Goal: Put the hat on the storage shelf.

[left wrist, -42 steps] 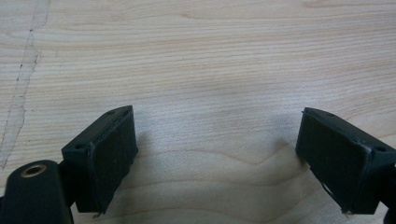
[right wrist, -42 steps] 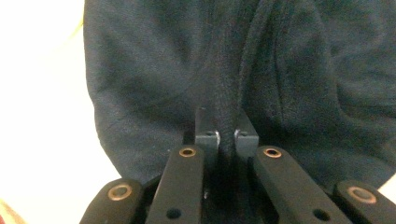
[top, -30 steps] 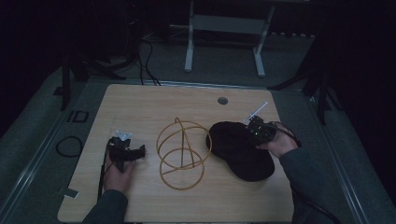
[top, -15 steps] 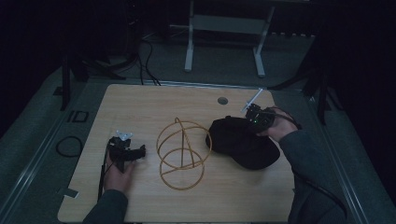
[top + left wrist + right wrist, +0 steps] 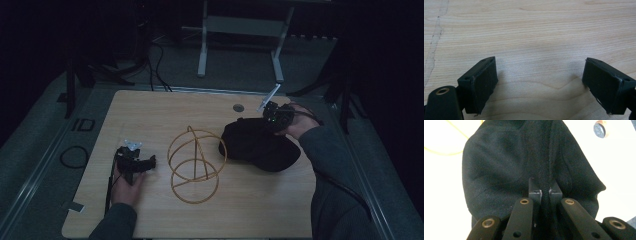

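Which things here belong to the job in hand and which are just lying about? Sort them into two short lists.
In the job:
- black cloth, a fold pinched
- right gripper, shut on that fold
- yellow wire frame, beside the cloth

Lying about:
- left gripper, open over bare wood
- round grey cap in the table

The right gripper [image 5: 274, 119] has carried its pinched fold of the black cloth [image 5: 260, 147] toward the table's far edge. The cloth seems dragged along, flatter now.
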{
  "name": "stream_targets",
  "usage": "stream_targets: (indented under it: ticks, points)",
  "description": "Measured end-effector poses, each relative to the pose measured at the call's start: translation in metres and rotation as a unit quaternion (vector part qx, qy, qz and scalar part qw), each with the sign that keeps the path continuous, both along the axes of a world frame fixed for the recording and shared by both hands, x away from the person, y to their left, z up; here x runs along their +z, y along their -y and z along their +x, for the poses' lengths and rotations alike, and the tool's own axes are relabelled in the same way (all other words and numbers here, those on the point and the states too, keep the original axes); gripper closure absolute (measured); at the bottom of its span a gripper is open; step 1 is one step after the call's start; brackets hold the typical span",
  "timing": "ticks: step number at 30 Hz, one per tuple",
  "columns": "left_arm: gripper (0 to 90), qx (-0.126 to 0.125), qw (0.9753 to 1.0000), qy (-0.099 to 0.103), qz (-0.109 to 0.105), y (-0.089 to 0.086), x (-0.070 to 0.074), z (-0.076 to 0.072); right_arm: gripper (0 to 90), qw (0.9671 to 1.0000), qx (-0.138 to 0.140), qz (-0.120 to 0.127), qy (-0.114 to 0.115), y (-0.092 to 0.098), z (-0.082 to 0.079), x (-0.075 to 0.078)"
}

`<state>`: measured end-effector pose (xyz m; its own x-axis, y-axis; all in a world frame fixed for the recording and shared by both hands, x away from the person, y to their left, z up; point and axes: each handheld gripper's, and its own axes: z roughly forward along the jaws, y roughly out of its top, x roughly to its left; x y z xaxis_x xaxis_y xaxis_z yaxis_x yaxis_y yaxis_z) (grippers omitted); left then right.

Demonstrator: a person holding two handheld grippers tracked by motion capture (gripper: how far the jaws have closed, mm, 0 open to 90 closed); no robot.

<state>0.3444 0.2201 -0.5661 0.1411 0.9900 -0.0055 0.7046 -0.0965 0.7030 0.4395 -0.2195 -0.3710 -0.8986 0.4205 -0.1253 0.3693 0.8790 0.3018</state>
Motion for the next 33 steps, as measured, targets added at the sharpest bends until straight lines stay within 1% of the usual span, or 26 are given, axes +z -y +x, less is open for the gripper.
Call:
stream_targets:
  ticks: [7, 12, 25, 33]
  points:
    - [12.3, 0.0, 1.0, 0.001, 0.0, 0.0, 0.0, 0.0, 85.8, 0.9997, 0.018, 0.008, 0.011, 0.001, 0.002, 0.014]
    - [12.4, 0.0, 1.0, 0.0, 0.0, 0.0, 0.0, 0.0, 85.8, 0.9991, 0.027, 0.022, 0.024, 0.003, 0.001, 0.025]
    - [12.4, 0.0, 1.0, 0.0, -0.001, 0.0, 0.0, 0.0, 85.8, 0.997, 0.034, 0.058, 0.036, 0.006, 0.002, 0.044]
    - [12.4, 0.0, 1.0, 0.0, -0.001, 0.0, 0.0, 0.0, 85.7, 0.9958, 0.041, 0.075, 0.034, 0.007, 0.001, 0.054]
